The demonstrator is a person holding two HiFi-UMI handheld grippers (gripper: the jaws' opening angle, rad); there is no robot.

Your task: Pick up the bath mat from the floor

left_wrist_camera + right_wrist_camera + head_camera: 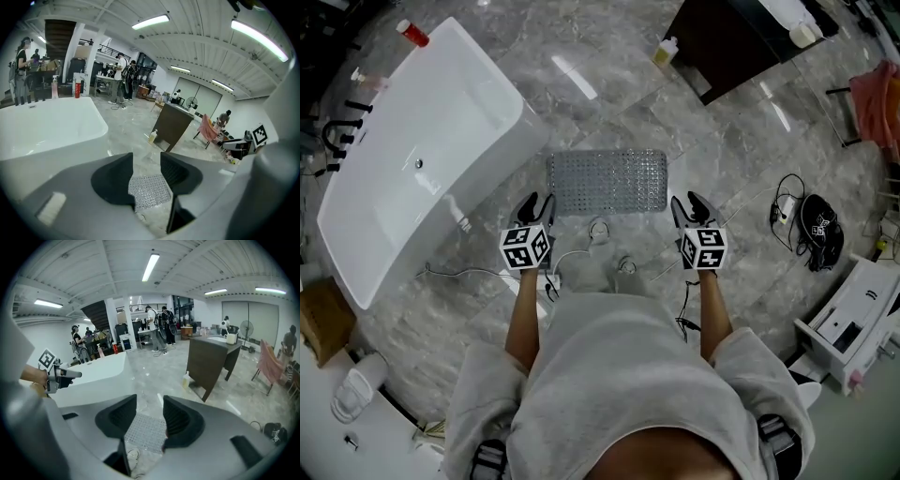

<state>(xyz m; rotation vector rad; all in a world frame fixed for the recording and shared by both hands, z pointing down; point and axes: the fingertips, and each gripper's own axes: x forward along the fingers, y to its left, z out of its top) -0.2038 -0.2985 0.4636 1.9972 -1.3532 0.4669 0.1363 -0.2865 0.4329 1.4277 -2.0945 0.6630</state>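
Head view: the grey, stud-textured rectangular bath mat (607, 181) lies flat on the grey marbled stone floor (609, 84), its left end just beside the white freestanding bathtub (412, 159). The left tool (534, 202) hovers over the mat's near left corner and the right tool (686, 202) by its near right corner. Both are above the mat, not touching it. That spacing looks deliberate: a limp mat taken at both ends should lift evenly rather than fold or drag.

In the left gripper view, the left tool (146, 159) has its jaws apart with nothing between them, and the mat (149, 191) shows on the floor through the gap. The right gripper view gives the same reading: the right tool (150, 401) has its jaws parted and empty, aimed down at the mat (144, 432).

The mat looks thin and flexible. It is semi-clear grey, covered in even rows of small round studs, with no curled edge visible to catch.
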